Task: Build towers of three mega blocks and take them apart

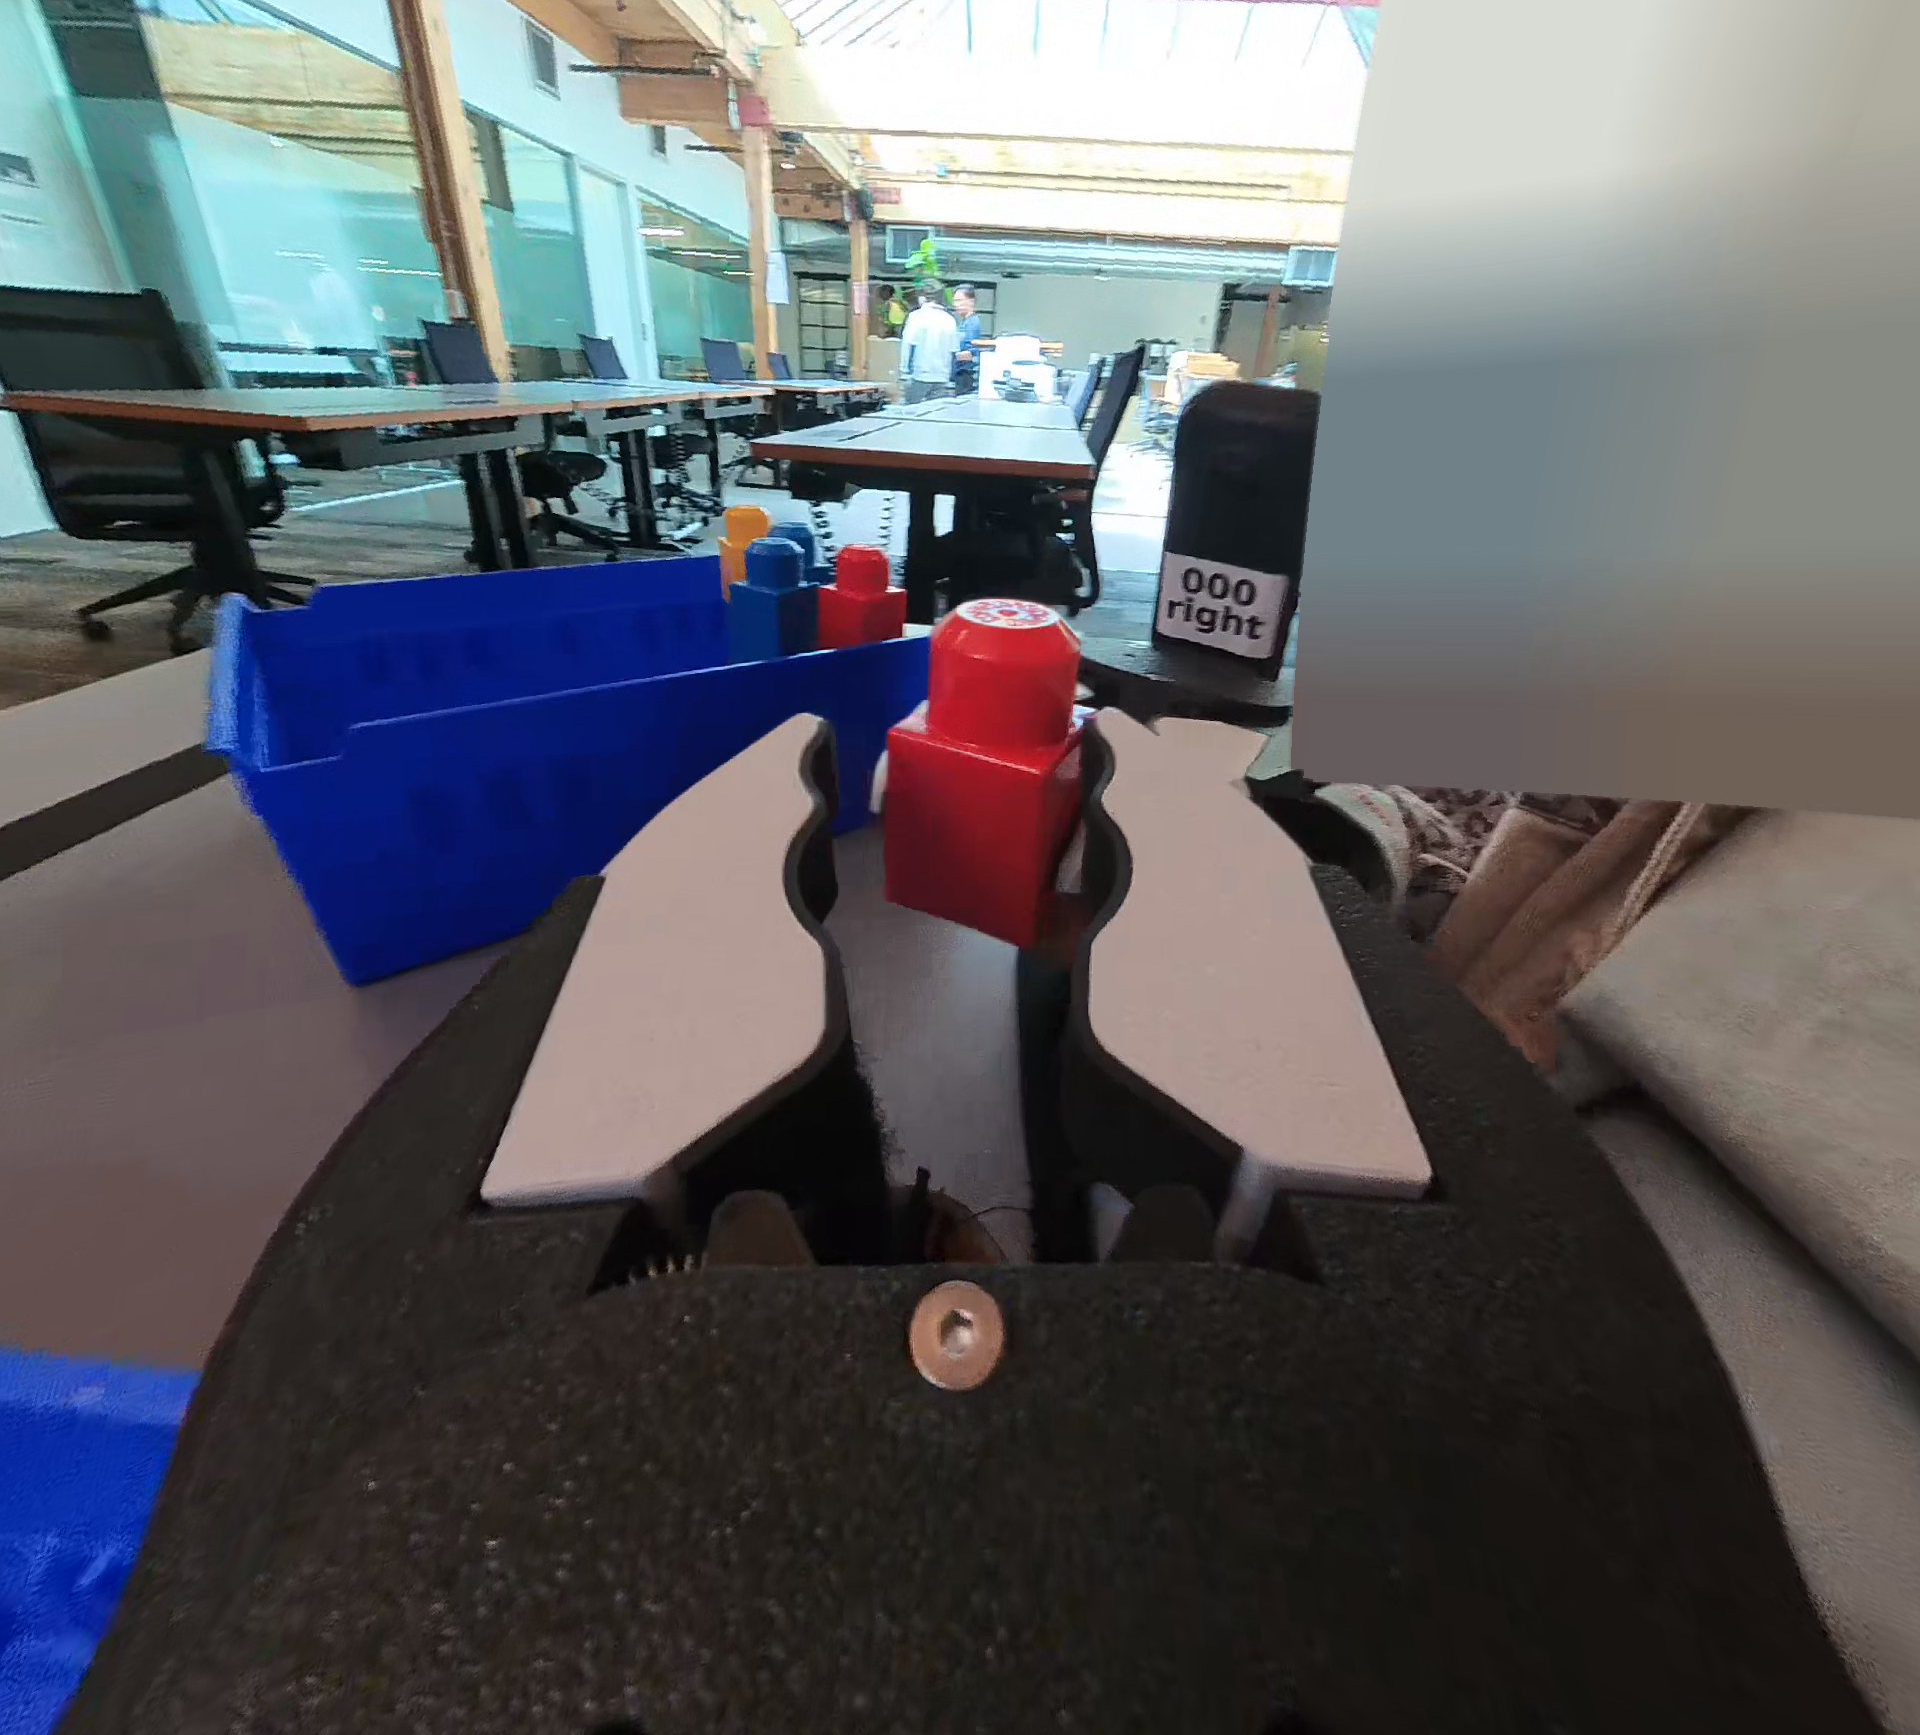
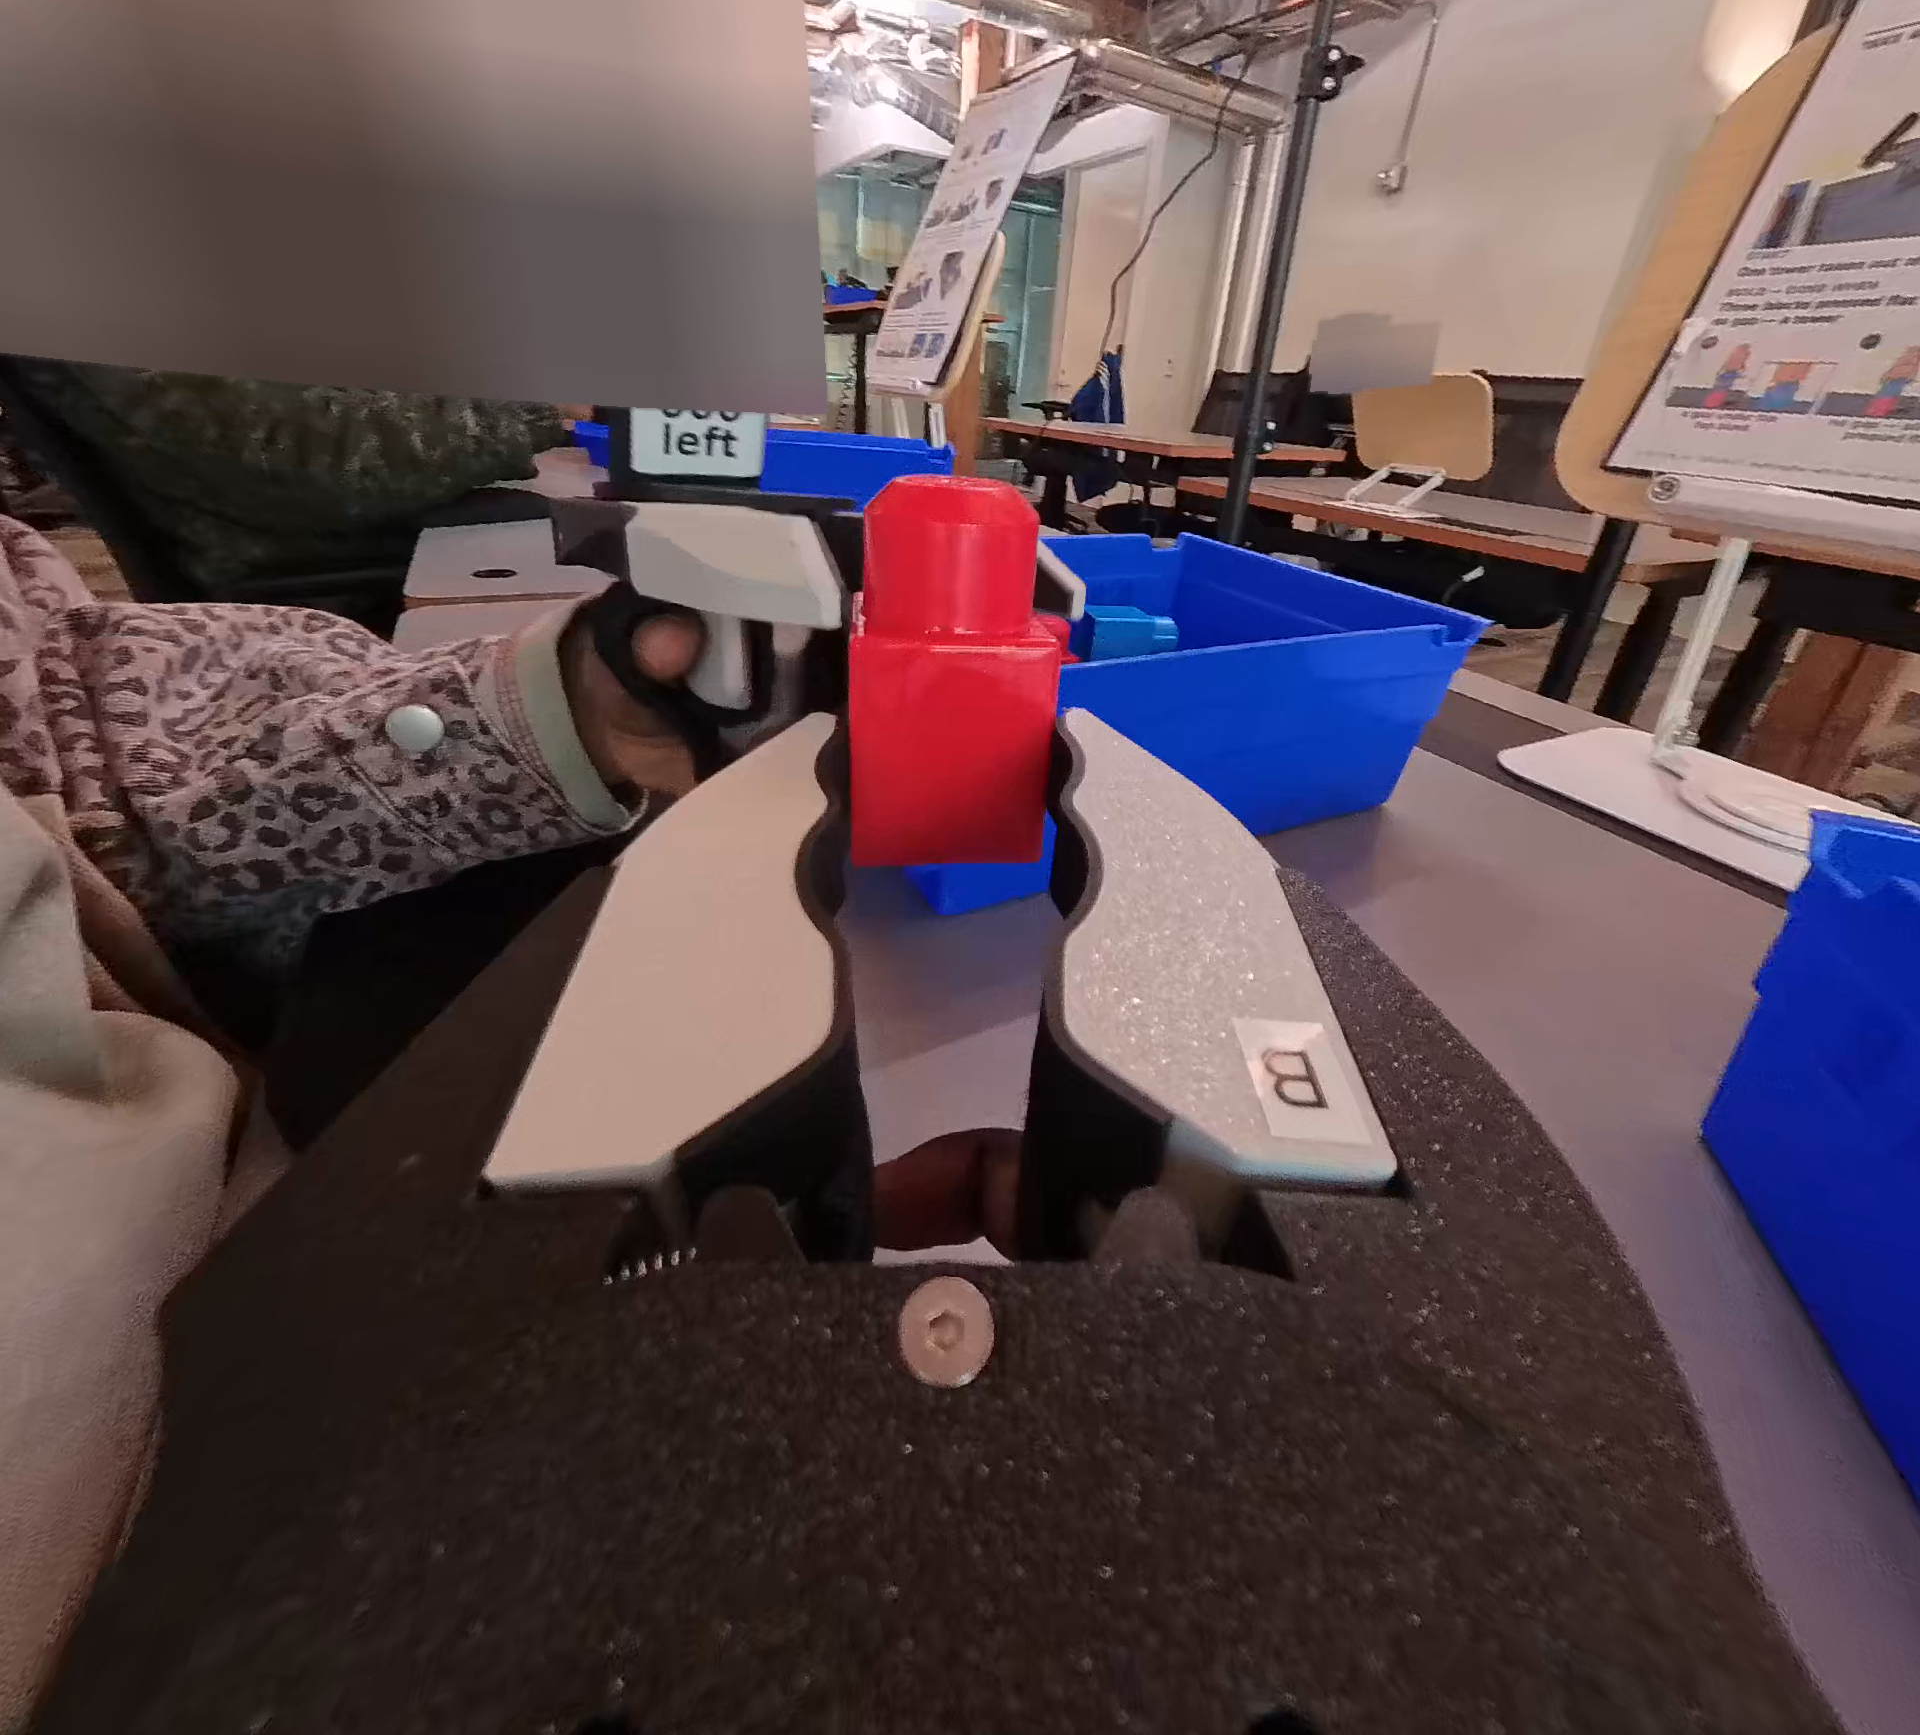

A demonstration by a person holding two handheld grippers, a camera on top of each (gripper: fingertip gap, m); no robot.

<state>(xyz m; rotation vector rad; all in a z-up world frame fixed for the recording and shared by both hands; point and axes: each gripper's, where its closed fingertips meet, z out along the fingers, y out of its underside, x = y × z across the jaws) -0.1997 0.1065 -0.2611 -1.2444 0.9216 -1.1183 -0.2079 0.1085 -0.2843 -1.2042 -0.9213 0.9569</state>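
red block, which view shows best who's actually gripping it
The right wrist view: the red block sits clamped between the right hand-held gripper fingertips, lifted off the table. The left wrist view shows the block touching only one finger of the open left hand-held gripper.

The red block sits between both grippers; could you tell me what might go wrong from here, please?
The right gripper pinches the red block only at its fingertips, off the table, so it may twist loose. The open left gripper touches it with one finger; closing could shove it sideways.
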